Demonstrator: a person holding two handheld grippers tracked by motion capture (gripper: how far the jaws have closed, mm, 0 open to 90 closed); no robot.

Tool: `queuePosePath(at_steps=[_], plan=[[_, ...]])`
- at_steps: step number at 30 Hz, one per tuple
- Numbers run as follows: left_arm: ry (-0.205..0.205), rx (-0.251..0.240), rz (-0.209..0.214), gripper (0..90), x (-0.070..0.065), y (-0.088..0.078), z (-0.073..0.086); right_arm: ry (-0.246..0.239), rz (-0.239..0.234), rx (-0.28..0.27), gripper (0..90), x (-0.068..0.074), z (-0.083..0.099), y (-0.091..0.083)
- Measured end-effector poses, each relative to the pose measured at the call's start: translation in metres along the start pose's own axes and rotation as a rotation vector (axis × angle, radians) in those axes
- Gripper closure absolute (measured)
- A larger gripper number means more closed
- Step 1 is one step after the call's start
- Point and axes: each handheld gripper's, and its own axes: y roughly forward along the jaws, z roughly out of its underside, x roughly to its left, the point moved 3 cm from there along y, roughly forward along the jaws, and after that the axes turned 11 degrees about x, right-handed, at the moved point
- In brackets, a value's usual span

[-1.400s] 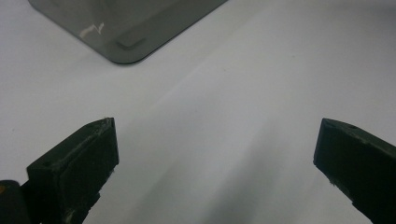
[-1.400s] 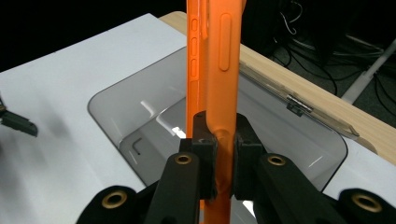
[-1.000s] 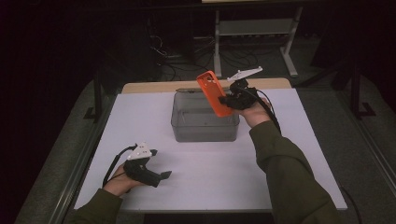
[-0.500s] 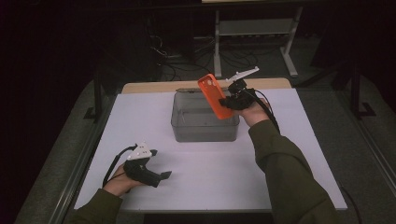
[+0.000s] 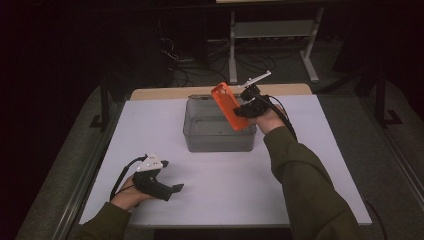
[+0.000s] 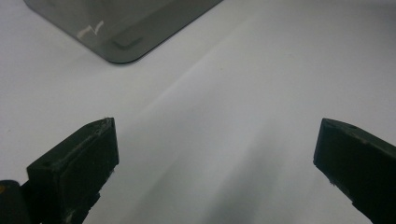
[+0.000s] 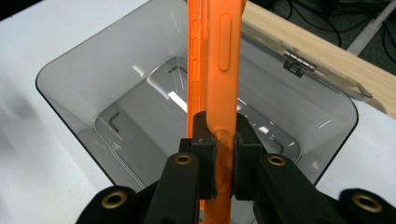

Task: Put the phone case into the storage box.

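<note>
Findings, taken against the grey translucent bin (image 5: 219,131) as landmark.

Change noted: over the last second the orange phone case (image 5: 229,106) has barely shifted. It sat tilted above the bin's right rim then and sits there now, perhaps a little lower and nearer the opening. The right gripper (image 5: 243,111) has kept its clamp throughout; the left gripper (image 5: 176,188) has not moved from its spot near the table's front edge, well apart from the bin. Judgement: the transfer is in its final approach, the case poised for lowering or release into the bin, not yet inside.

State of the tongs: in the right gripper view the right gripper (image 7: 222,144) has its jaws narrow, pressed on both faces of the phone case (image 7: 219,70) near its lower end, with the case edge-on above the bin's open mouth (image 7: 60,70). In the left gripper view the left gripper (image 6: 215,158) stands wide, nothing between the jaws, a corner of the bin (image 6: 121,28) ahead of it.

Count: one phone case; one bin, its interior showing no contents; two grippers; one white table surface (image 5: 300,165). A small metal hinge (image 7: 296,63) sits on the wooden strip beyond the bin.
</note>
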Motion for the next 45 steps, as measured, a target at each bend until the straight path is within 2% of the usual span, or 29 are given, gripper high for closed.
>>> queuePosePath(at_steps=[11, 14, 18, 22, 29, 32, 45], plan=[[0.007, 0.004, -0.009, 0.0, 0.0, 0.0, 0.0, 0.01, 0.009, 0.08, 81.6, 0.001, -0.006, 0.006], [0.001, -0.01, -0.004, 0.0, -0.001, 0.0, -0.001, 0.011, 0.011, 0.096, 81.6, 0.001, -0.007, 0.008], [0.016, 0.002, -0.005, 0.0, 0.0, 0.002, 0.001, 0.017, 0.02, 0.114, 81.6, 0.0, -0.008, 0.01], [0.005, -0.01, 0.006, 0.0, 0.0, 0.001, 0.0, 0.033, 0.032, 0.135, 81.6, -0.002, -0.01, 0.011], [-0.013, -0.023, 0.001, 0.0, 0.006, 0.001, 0.002, 0.06, 0.042, 0.17, 81.6, -0.003, -0.013, 0.012], [0.002, -0.018, -0.007, 0.0, 0.006, 0.001, 0.003, 0.067, 0.043, 0.187, 81.6, -0.002, -0.012, 0.014], [0.012, -0.018, -0.019, 0.0, 0.006, 0.001, 0.0, 0.097, 0.054, 0.274, 81.4, -0.002, -0.011, 0.018]])
